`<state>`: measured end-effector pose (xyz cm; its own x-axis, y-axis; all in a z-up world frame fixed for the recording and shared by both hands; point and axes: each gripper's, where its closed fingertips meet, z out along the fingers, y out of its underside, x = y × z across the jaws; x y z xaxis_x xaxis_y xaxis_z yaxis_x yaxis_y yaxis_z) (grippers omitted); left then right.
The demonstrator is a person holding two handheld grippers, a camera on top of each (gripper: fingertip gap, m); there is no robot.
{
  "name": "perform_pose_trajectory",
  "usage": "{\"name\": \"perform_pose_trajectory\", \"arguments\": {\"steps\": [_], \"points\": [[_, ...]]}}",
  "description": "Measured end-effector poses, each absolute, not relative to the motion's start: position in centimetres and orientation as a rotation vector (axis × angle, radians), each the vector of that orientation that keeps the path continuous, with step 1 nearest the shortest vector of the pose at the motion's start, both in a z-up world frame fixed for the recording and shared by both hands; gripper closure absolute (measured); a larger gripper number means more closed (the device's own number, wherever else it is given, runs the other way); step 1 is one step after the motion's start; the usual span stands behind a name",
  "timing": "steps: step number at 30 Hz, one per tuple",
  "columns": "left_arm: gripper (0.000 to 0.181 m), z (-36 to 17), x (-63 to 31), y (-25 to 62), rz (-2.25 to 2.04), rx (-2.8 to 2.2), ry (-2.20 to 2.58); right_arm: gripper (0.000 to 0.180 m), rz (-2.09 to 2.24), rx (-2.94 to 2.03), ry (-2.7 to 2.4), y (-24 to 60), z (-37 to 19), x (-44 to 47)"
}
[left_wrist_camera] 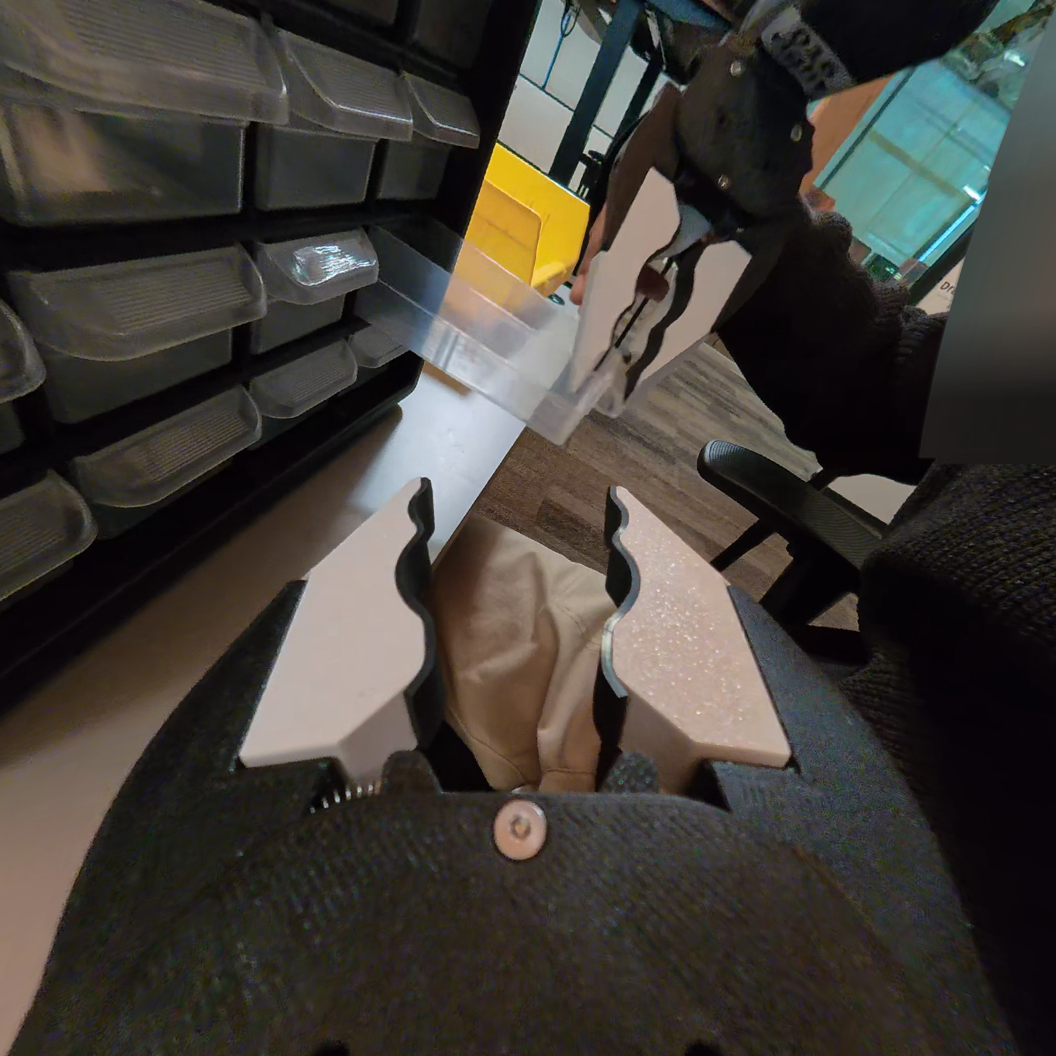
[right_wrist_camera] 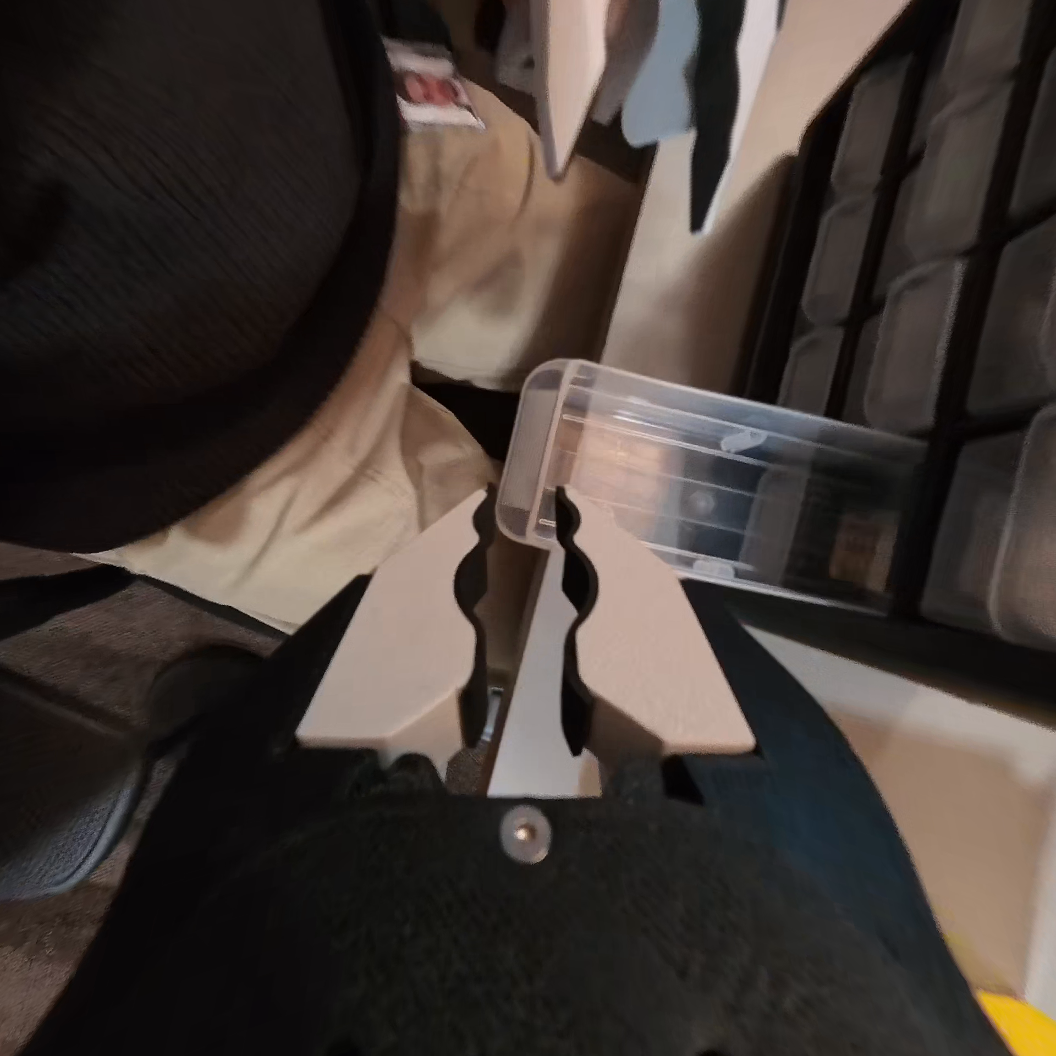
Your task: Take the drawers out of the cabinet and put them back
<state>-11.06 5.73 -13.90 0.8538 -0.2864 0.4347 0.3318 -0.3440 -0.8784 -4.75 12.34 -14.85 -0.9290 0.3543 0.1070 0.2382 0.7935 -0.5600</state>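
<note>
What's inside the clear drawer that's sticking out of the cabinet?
The clear drawer looks empty through its see-through walls; its back end, inside the cabinet, is hidden.

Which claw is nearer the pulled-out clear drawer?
Right. The right claw is at the clear drawer, pinching its front lip. The left claw is open and empty, held back over the table edge, apart from the drawer.

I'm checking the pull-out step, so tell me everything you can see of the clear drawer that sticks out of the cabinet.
The clear drawer is see-through plastic, long and narrow, with a rounded front lip. It sticks well out of the black cabinet, rear end still in its slot, above the tabletop. The right gripper is closed on its front lip; nothing else touches it. Any contents are unclear.
</note>
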Motion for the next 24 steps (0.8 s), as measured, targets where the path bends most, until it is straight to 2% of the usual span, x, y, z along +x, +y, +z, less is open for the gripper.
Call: {"name": "perform_pose_trajectory", "arguments": {"steps": [3, 9, 11, 13, 16, 18, 24], "points": [[0.123, -13.8, -11.0, 5.7, -0.635, -1.812, -0.032, 0.158, 0.807, -0.528, -2.692, 12.6, -15.3, -5.5], [0.118, -13.5, -11.6, 5.6, -0.596, -1.799, -0.061, 0.128, 0.815, -0.739, -2.421, 13.3, -13.8, -6.3], [0.119, -13.4, -11.7, 5.6, -0.605, -1.793, -0.069, 0.125, 0.879, -0.779, -2.334, 12.8, -13.1, -5.8], [0.119, -13.3, -11.7, 5.5, -0.619, -1.787, -0.076, 0.132, 0.987, -0.816, -2.257, 11.8, -12.3, -5.2], [0.119, -13.3, -11.6, 5.6, -0.626, -1.784, -0.076, 0.157, 1.173, -0.843, -2.199, 9.8, -12.1, -4.1], [0.119, -13.3, -11.6, 5.6, -0.624, -1.785, -0.075, 0.168, 1.200, -0.873, -2.188, 9.4, -12.9, -4.0], [0.110, -13.1, -12.0, 5.7, -0.568, -1.779, -0.093, 0.180, 1.119, -0.912, -2.205, 10.0, -15.0, -5.2]]}}
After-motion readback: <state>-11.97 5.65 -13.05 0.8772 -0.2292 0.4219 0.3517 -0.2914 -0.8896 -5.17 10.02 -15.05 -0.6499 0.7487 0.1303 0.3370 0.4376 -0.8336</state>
